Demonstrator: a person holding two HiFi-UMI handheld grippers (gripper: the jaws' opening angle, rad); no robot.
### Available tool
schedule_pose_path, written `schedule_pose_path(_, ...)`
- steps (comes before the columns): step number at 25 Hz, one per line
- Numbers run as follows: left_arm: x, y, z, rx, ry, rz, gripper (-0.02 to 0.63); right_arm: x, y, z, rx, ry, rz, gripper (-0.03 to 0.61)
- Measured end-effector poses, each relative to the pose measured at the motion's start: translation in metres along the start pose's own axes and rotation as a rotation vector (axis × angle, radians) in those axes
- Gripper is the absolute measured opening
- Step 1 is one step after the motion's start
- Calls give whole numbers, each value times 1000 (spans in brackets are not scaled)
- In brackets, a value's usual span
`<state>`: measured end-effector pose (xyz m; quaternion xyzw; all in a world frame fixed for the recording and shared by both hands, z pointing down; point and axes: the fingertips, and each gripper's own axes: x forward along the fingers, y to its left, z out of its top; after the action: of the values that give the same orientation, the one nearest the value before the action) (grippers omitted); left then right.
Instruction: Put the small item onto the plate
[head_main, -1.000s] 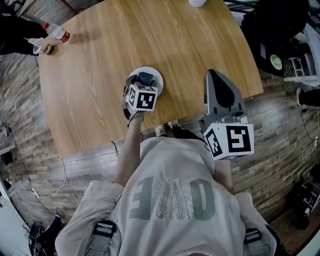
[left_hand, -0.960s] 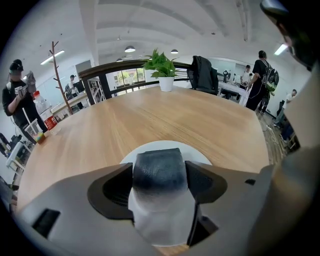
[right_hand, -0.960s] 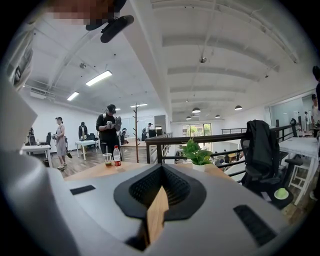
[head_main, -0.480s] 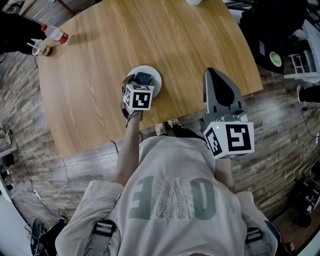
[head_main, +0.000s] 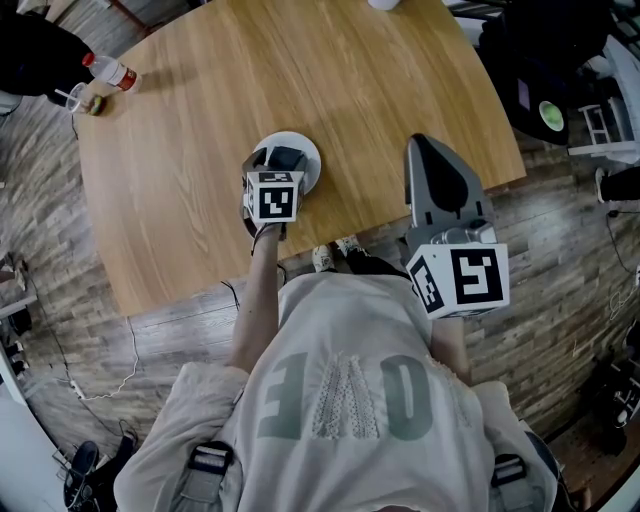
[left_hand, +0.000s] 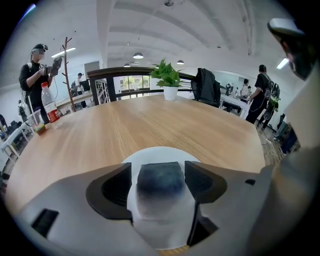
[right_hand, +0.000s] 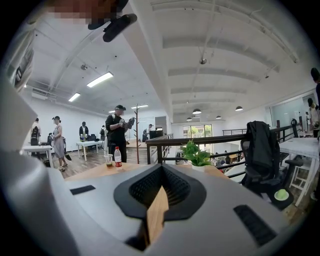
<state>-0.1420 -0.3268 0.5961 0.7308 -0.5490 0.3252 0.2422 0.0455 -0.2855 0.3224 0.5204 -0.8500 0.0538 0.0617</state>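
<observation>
A small dark block (left_hand: 160, 176) sits between my left gripper's (left_hand: 158, 184) jaws, right over the round white plate (left_hand: 161, 152). The jaws stand at the block's width, with only a thin sliver of plate showing beside the left one. From the head view the left gripper (head_main: 282, 163) covers the near part of the plate (head_main: 310, 152) on the wooden table (head_main: 300, 70), and the block (head_main: 287, 156) shows dark at its tip. My right gripper (head_main: 428, 150) hovers at the table's near right edge, shut and holding nothing; in its own view the right gripper (right_hand: 159, 192) has jaws meeting.
At the far left corner stand a red-labelled bottle (head_main: 112, 68) and a plastic cup (head_main: 76, 97), with a person beside them. A potted plant (left_hand: 168, 80) is at the far edge. A chair with dark clothing (head_main: 545, 60) is off the right side.
My left gripper has shifted slightly left and stays over the plate with the block between its jaws. The right gripper has held still.
</observation>
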Motion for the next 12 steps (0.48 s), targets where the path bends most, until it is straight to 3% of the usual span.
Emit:
schedule_pose_path(7,-17,3,38,-16,-107,38,321,2,-1,5,-5,-13,29,17)
schedule_pose_path(12,-58,16,96,-69,-283,77,321,11,5,21,-28,-53,83,17)
